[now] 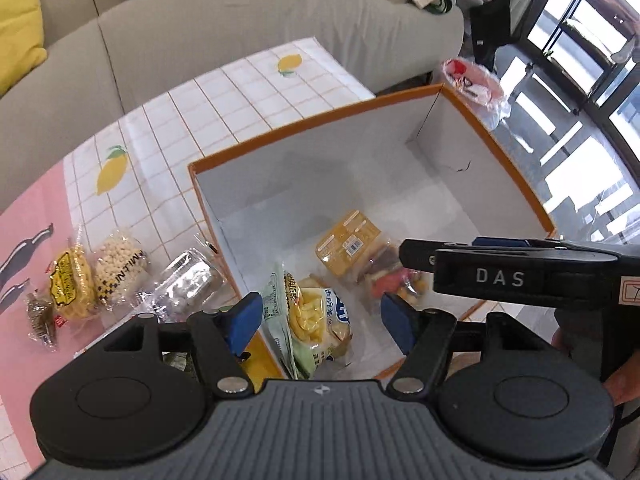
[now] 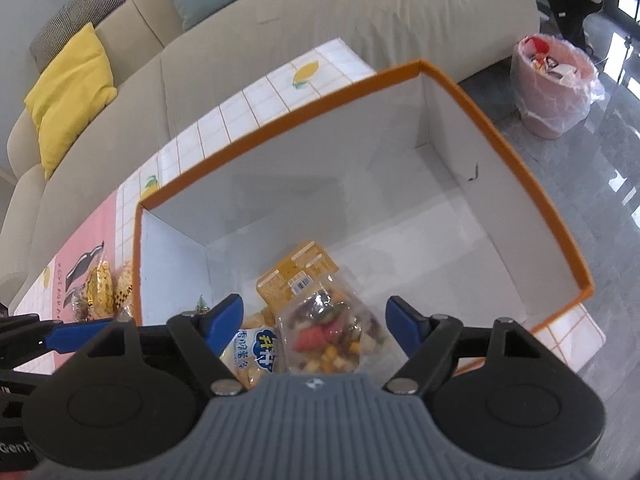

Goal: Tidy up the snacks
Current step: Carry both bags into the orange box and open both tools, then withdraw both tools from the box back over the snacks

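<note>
An orange-rimmed white box (image 1: 500, 152) (image 2: 500, 132) stands on the table. Inside lie a yellow packet (image 1: 348, 240) (image 2: 296, 276), a clear bag of mixed colourful snacks (image 1: 394, 280) (image 2: 332, 336) and a green-and-white chips bag (image 1: 316, 320) (image 2: 256, 356). My left gripper (image 1: 320, 320) is open above the box's near edge, over the chips bag. My right gripper (image 2: 314, 324) is open and empty above the mixed-snack bag; it shows as a black arm in the left wrist view (image 1: 520, 276). Several snacks lie left of the box: a yellow packet (image 1: 70, 284), a peanut bag (image 1: 120, 264), a clear silver bag (image 1: 180, 280).
The table has a lemon-print cloth (image 1: 240, 92) and a pink mat (image 1: 24, 248). A beige sofa (image 2: 280, 28) with a yellow cushion (image 2: 68, 88) stands behind. A pink lined bin (image 2: 556, 84) is on the floor at the right.
</note>
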